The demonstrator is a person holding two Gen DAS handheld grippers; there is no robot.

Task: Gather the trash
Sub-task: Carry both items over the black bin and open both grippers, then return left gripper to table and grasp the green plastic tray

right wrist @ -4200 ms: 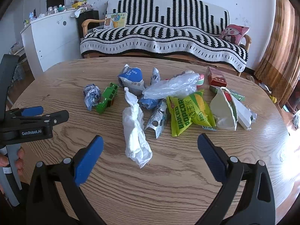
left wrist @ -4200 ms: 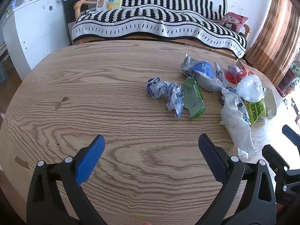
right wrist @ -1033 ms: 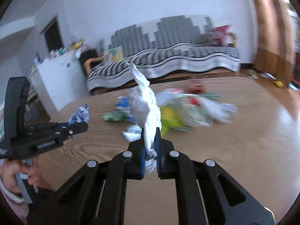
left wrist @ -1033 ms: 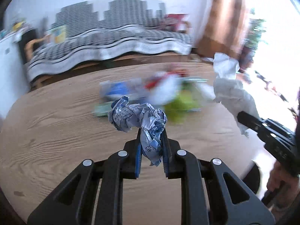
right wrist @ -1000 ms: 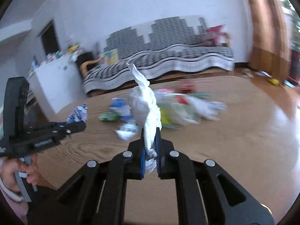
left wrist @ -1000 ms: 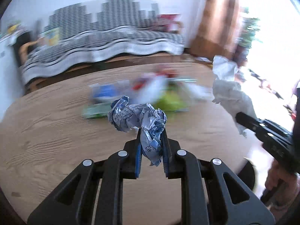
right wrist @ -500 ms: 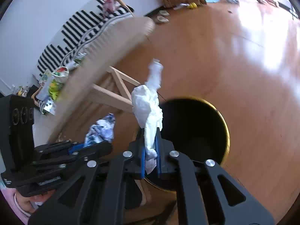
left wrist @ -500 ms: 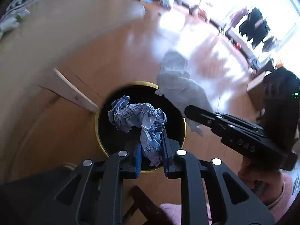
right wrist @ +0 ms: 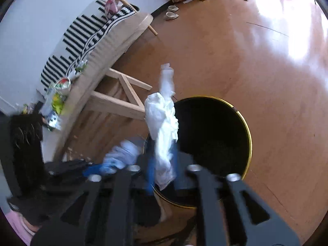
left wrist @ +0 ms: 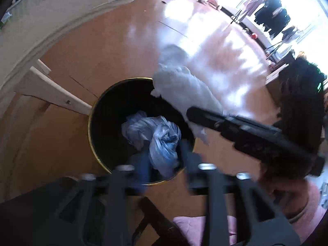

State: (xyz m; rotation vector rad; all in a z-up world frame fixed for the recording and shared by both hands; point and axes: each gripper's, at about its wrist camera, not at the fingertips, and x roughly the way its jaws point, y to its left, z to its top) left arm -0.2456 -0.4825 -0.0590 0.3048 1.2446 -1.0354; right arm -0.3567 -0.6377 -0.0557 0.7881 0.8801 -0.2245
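**Directly above the bin, both scraps at its mouth**

Here the left claw [left wrist: 164, 160] hangs over a round black waste bin with a gold rim [left wrist: 90, 127], which stands on the brown wooden floor [left wrist: 114, 41] beside the pale wooden worktop [left wrist: 61, 6]. Its blurred blue pads stand apart, and the crumpled blue-and-white printed paper [left wrist: 155, 135] sits between them, over the bin's dark opening. The right claw [right wrist: 164, 168] is at the near edge of the same bin. A long twisted white tissue [right wrist: 162, 123] stands up between its pads. Motion blur hides whether those pads press the tissue or have let go. More wrappers lie on the worktop.
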